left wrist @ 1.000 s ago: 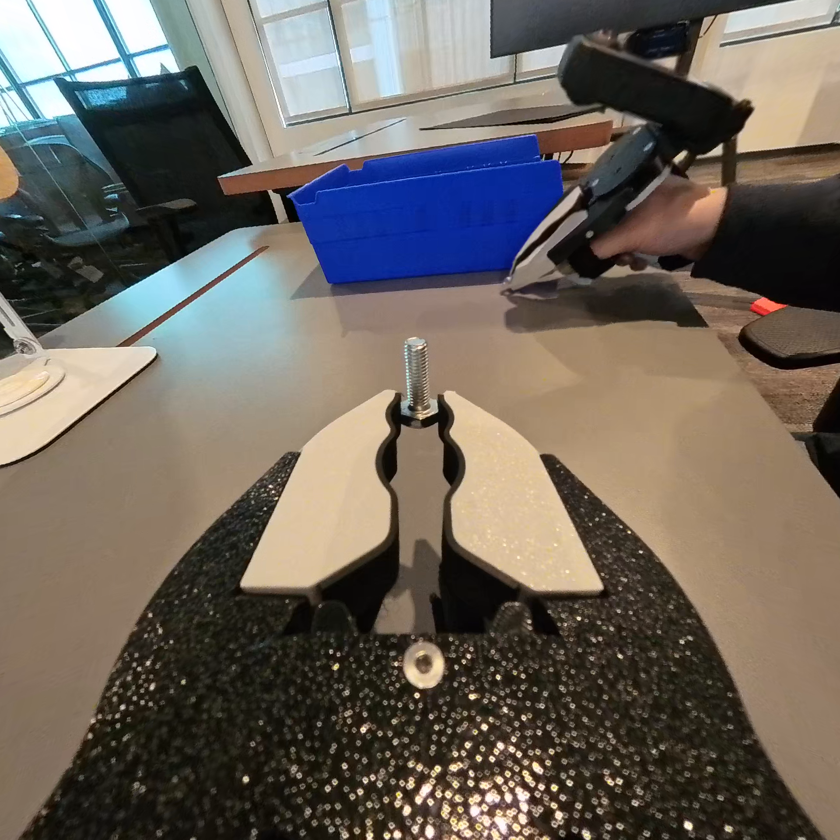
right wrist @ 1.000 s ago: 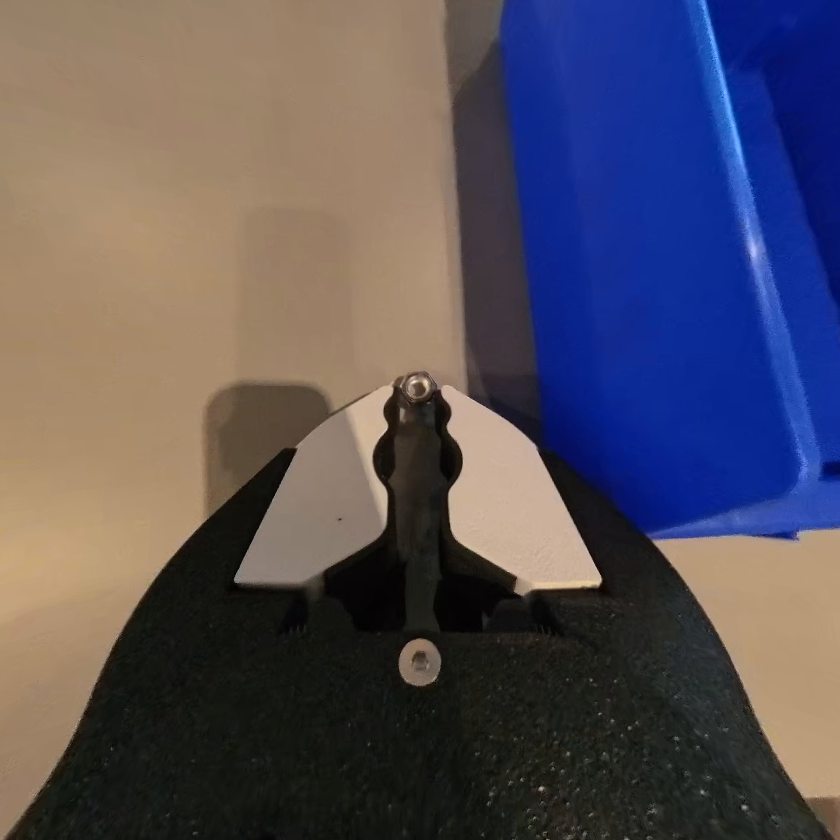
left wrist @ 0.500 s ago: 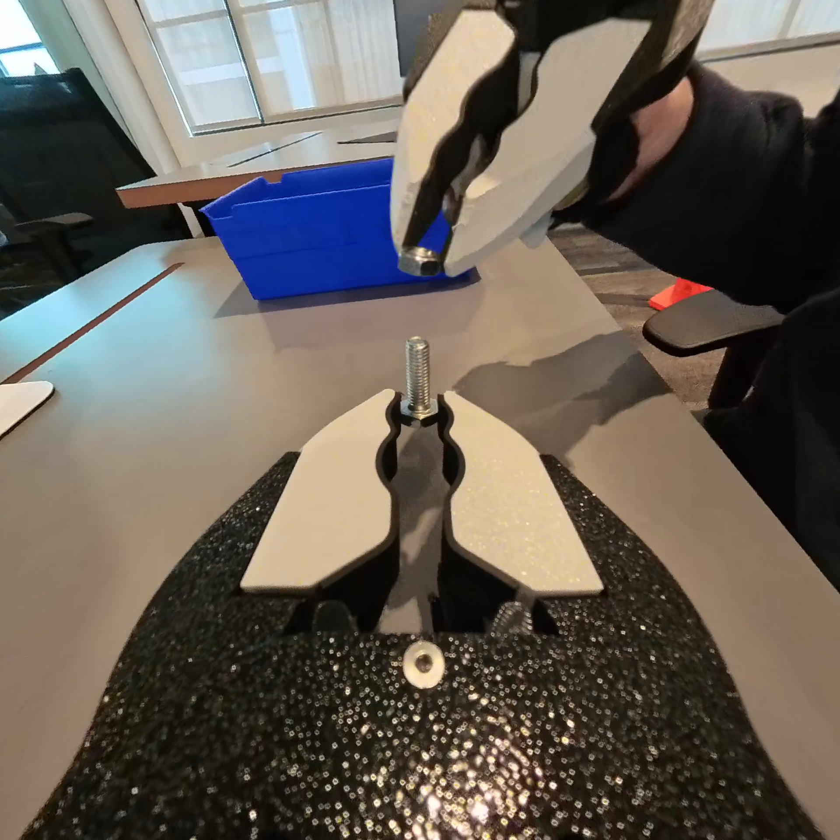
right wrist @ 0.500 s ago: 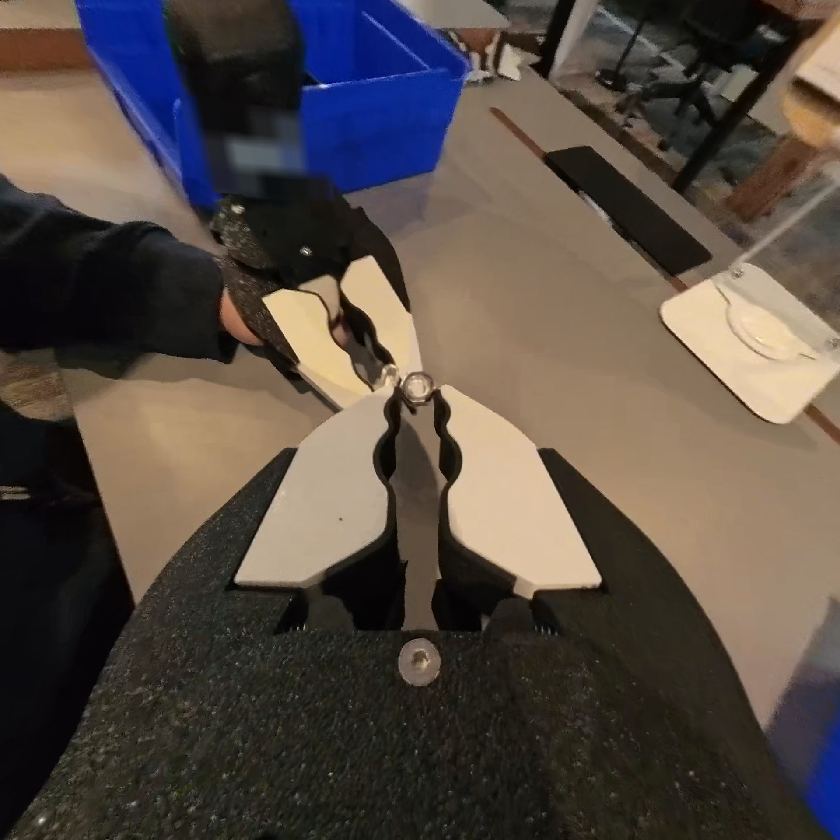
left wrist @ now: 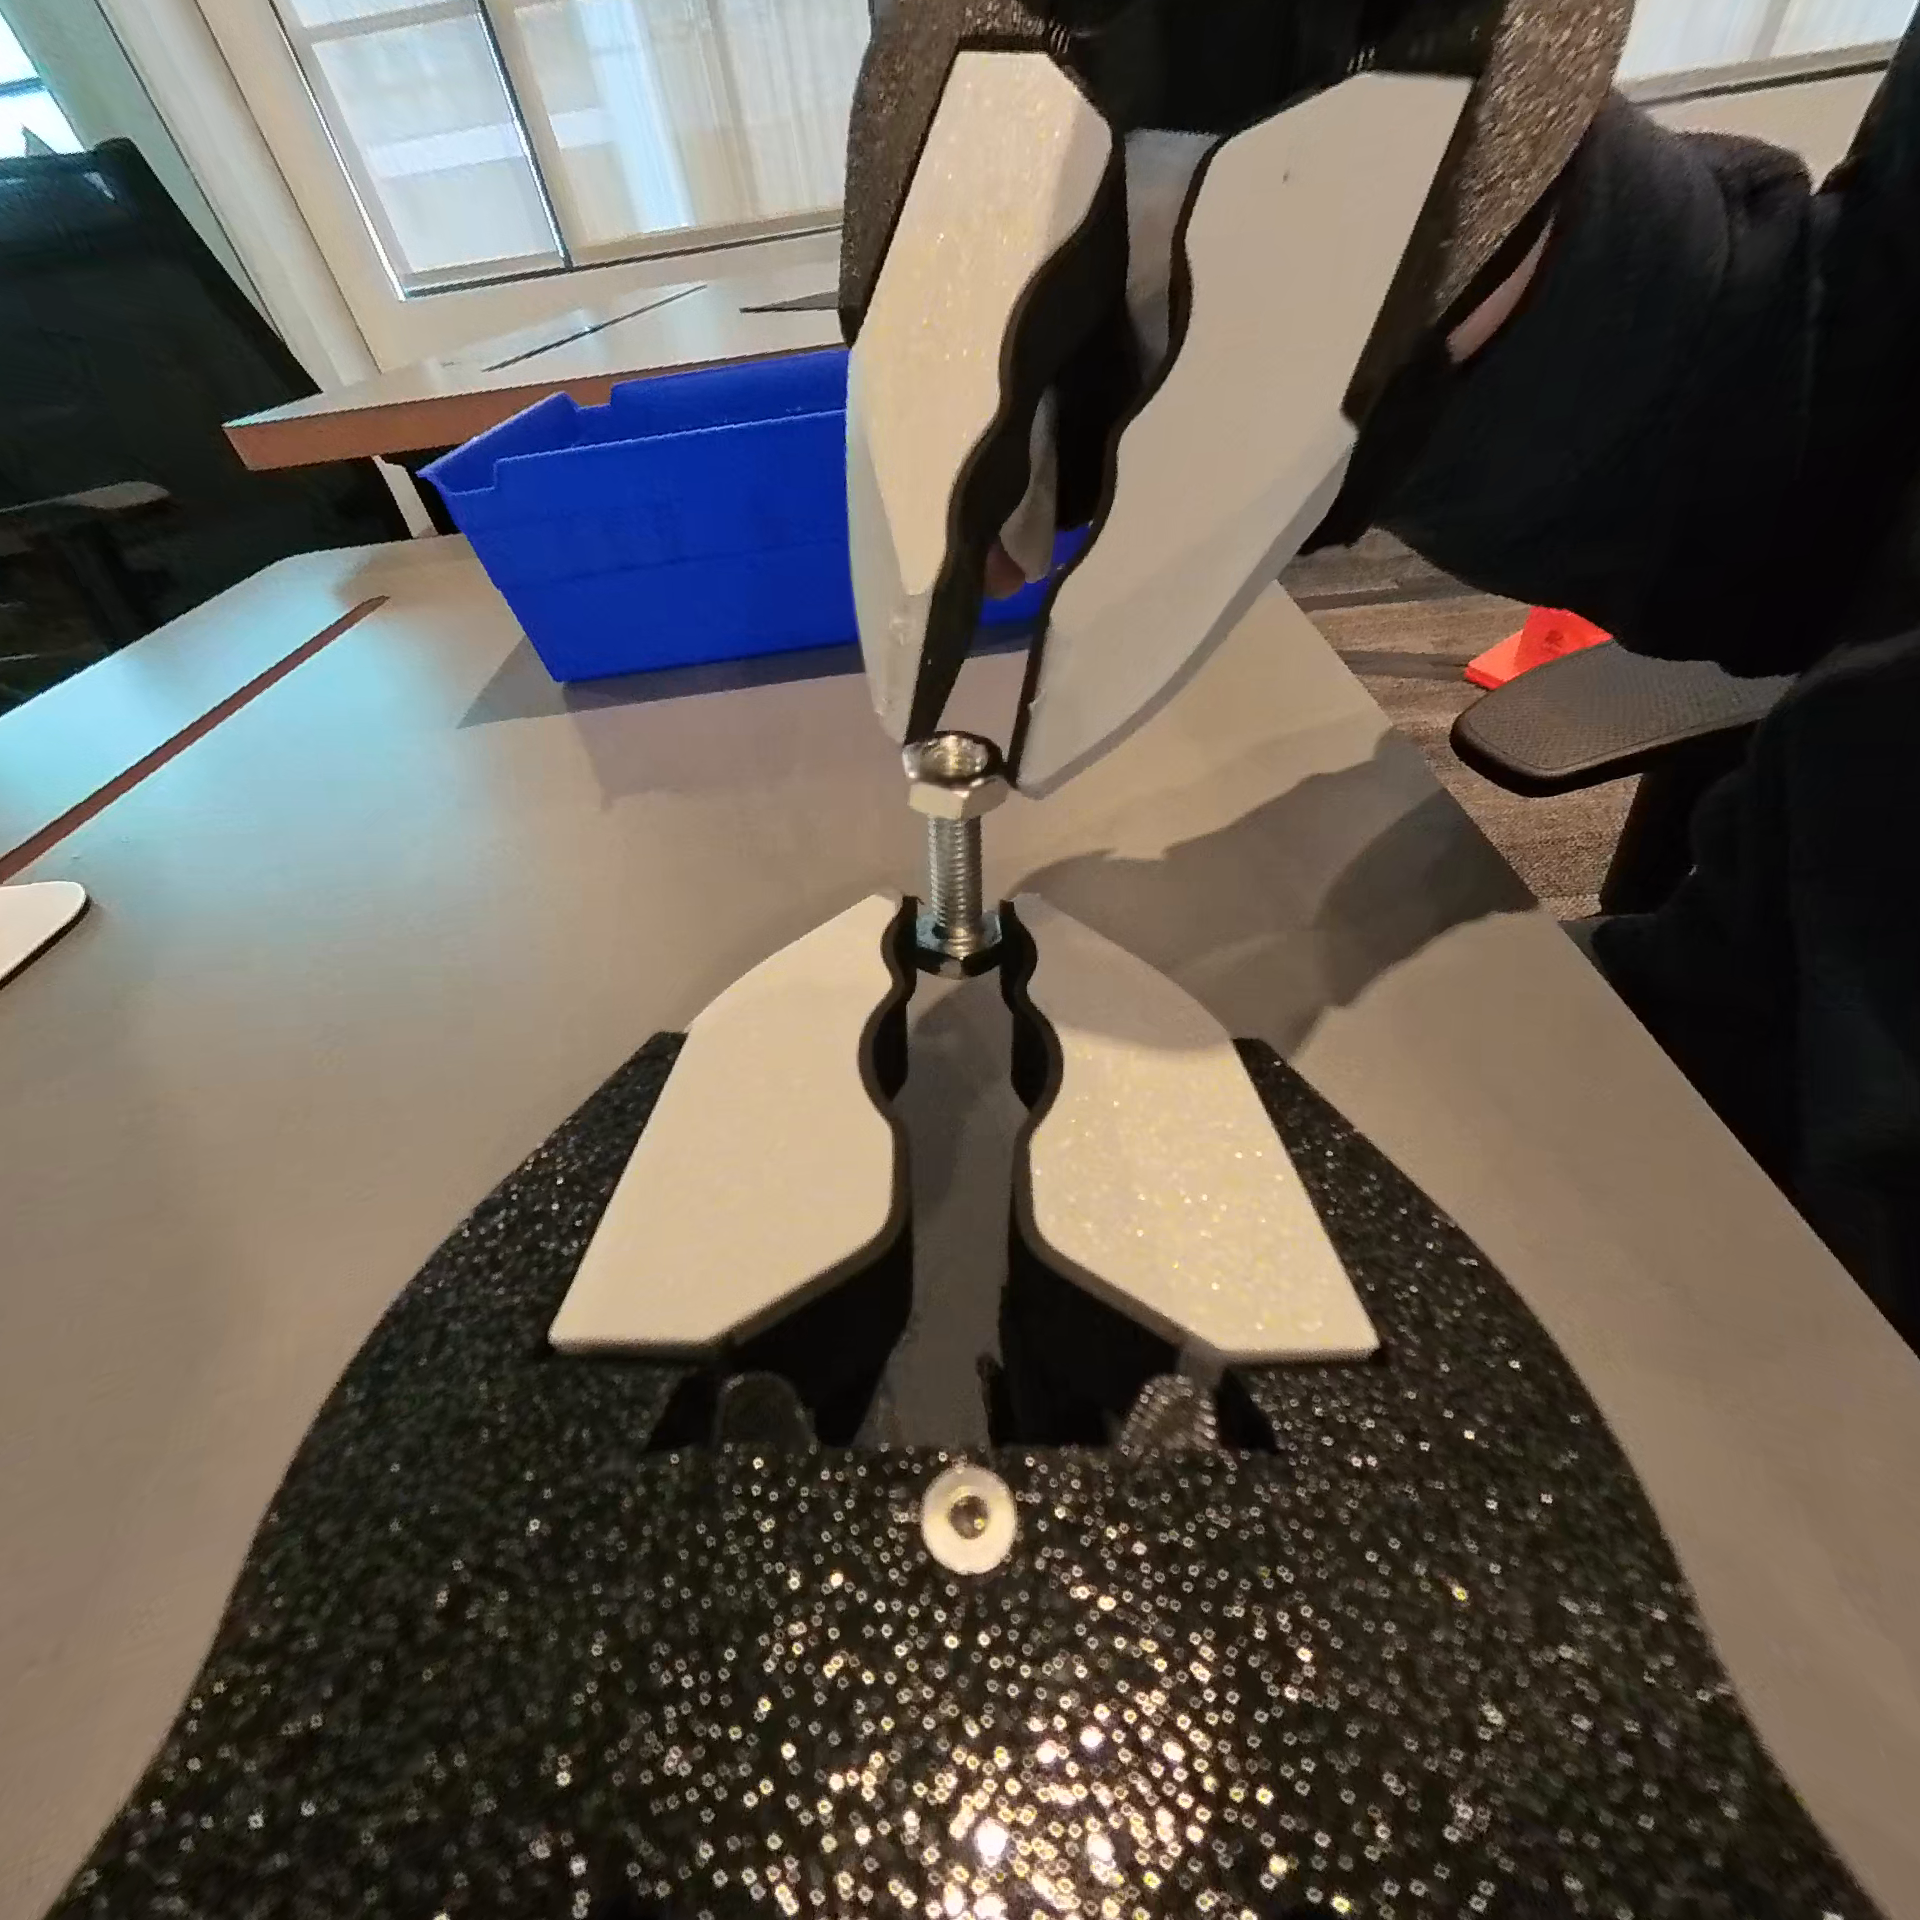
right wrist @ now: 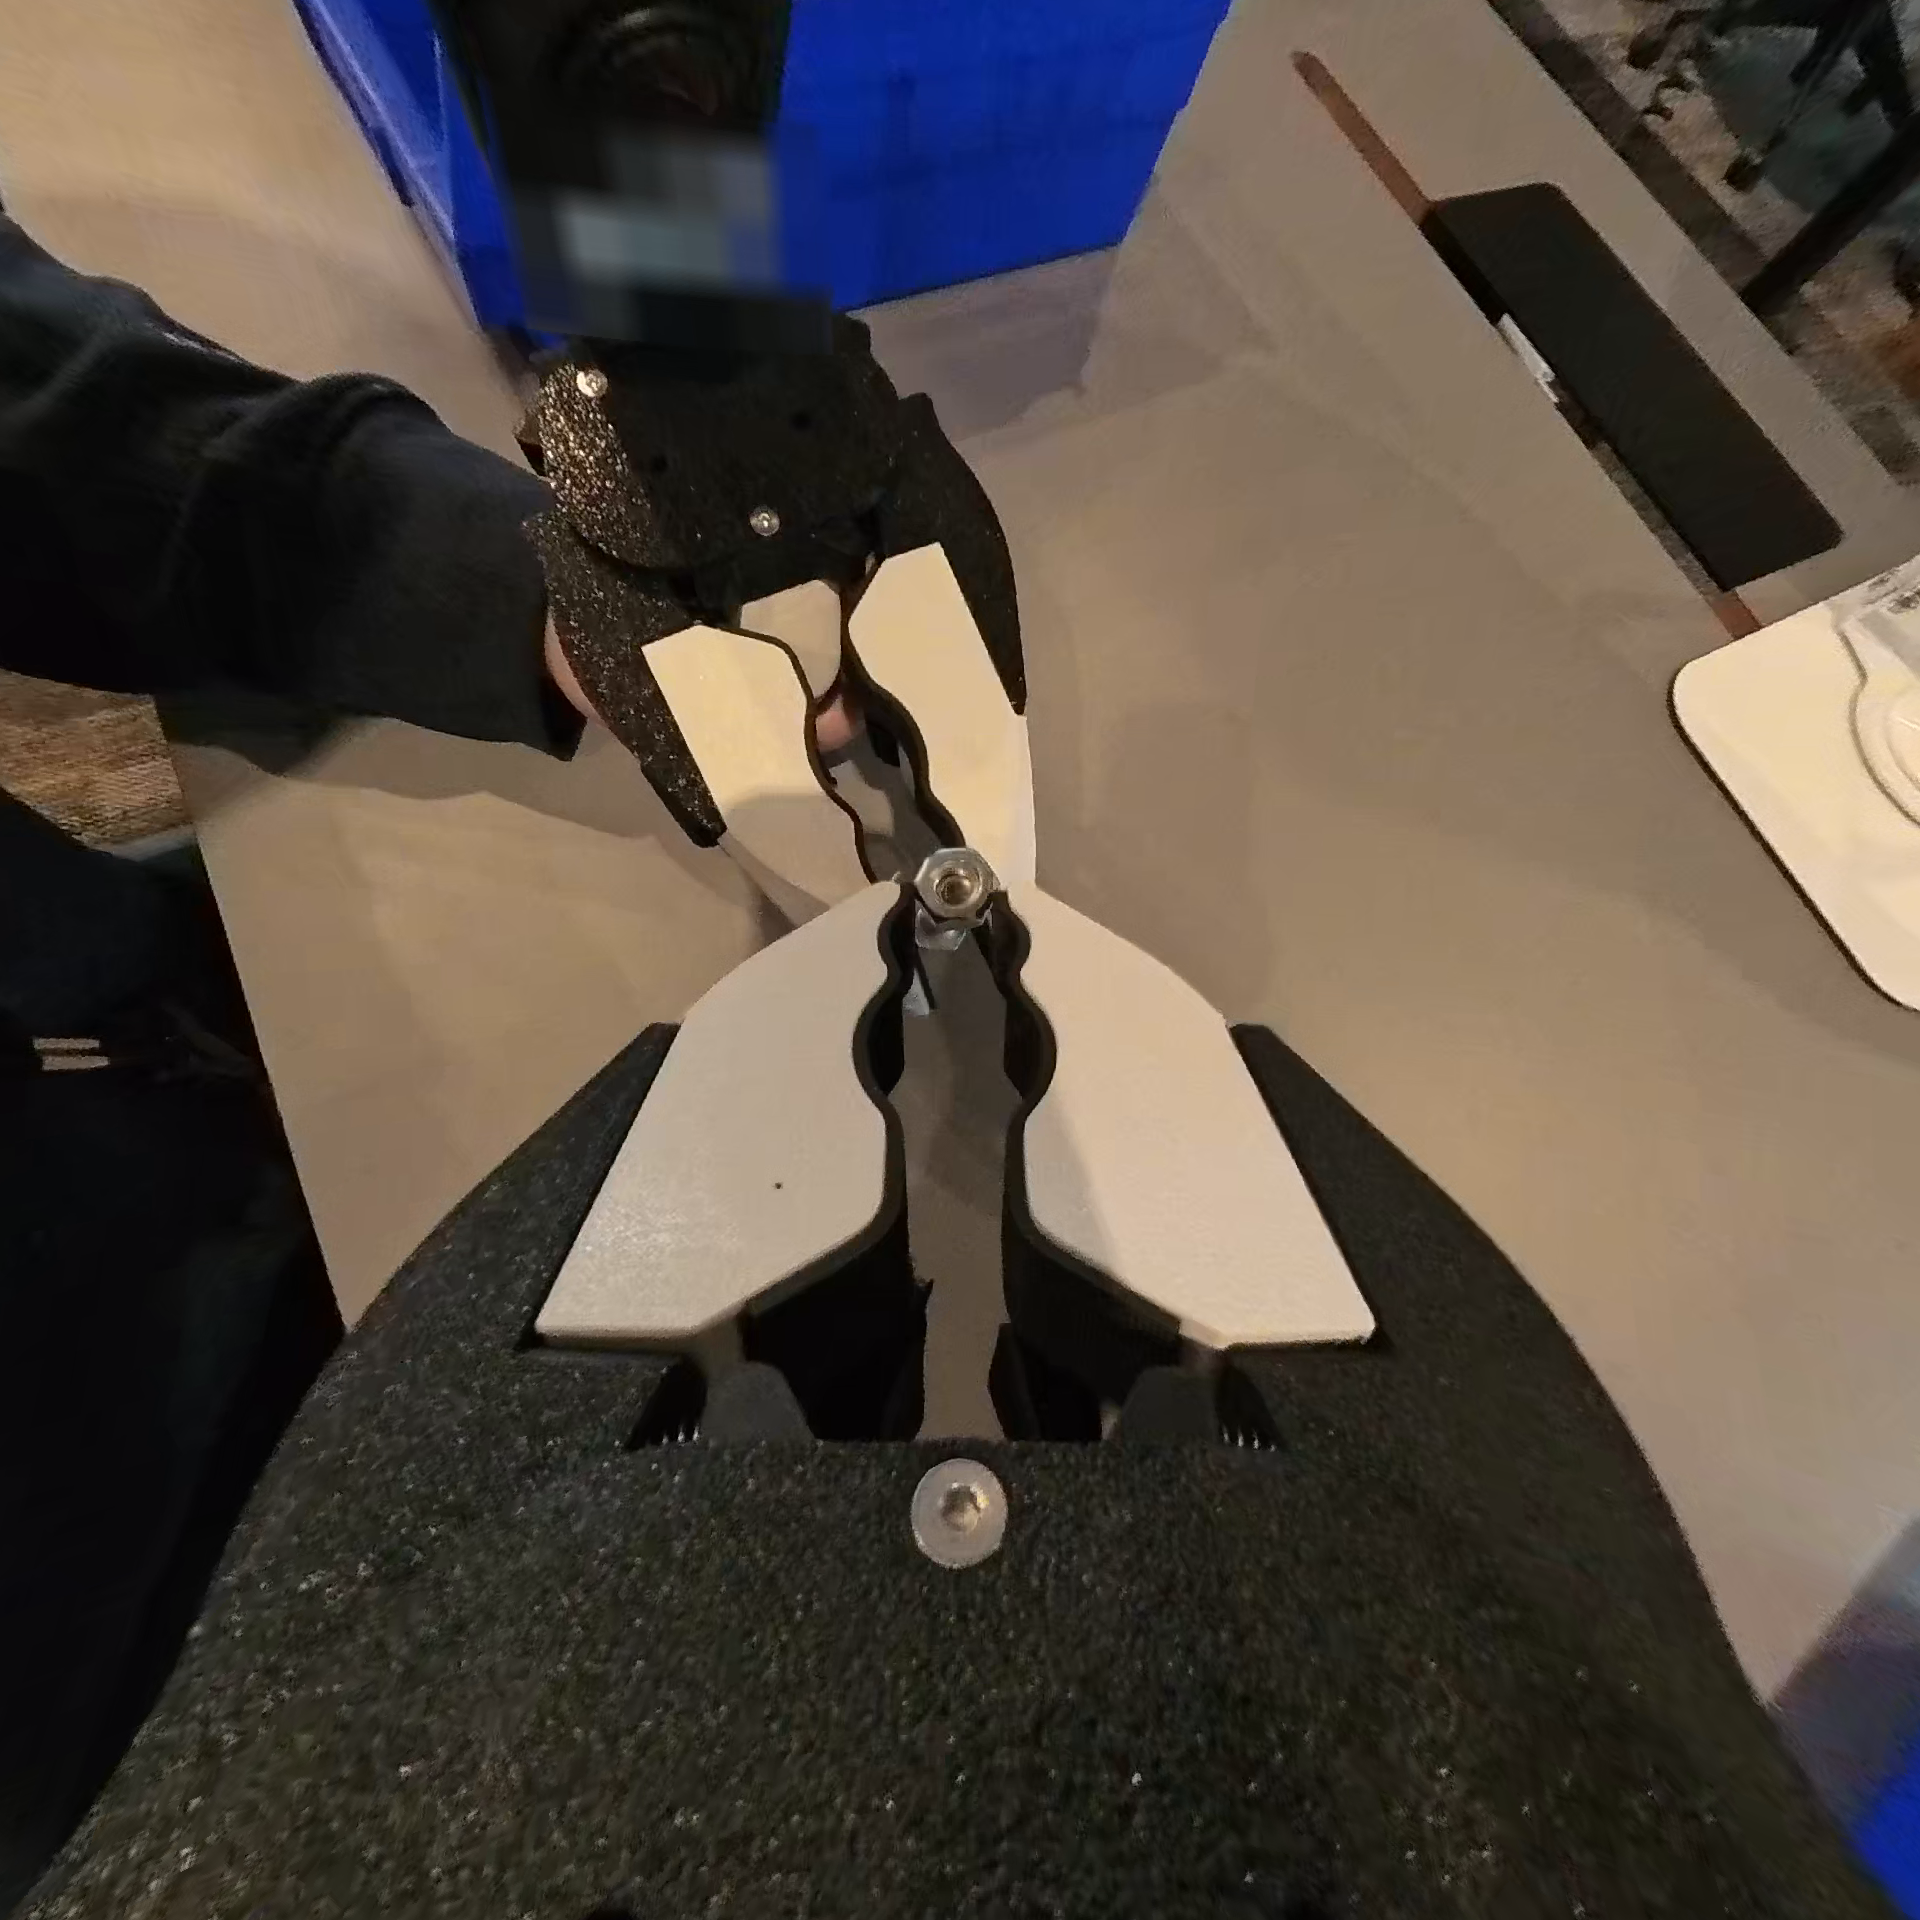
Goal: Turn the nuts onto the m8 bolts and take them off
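My left gripper (left wrist: 954,940) is shut on the hex head of a silver M8 bolt (left wrist: 948,873) and holds it upright above the grey table (left wrist: 312,935), thread pointing up. My right gripper (left wrist: 961,764) comes down from above, shut on a silver hex nut (left wrist: 953,774) that sits on the tip of the bolt's thread. In the right wrist view the nut (right wrist: 954,896) is clamped between my right gripper's (right wrist: 951,909) tips, its hole facing the camera, with the bolt (right wrist: 928,971) showing below it. The left gripper (right wrist: 914,862) meets it from beyond.
A blue plastic bin (left wrist: 686,540) stands at the far side of the table, also in the right wrist view (right wrist: 977,156). A white pad (right wrist: 1829,769) and a black mat (right wrist: 1621,384) lie to one side. Dark sleeves (right wrist: 260,540) and an office chair armrest (left wrist: 1600,707) flank the table. The tips of both grippers are at nearly the same place.
My right gripper has carried the nut from beside the blue bin over to the bolt and lowered it onto the thread tip. My left gripper has kept the bolt upright in place.
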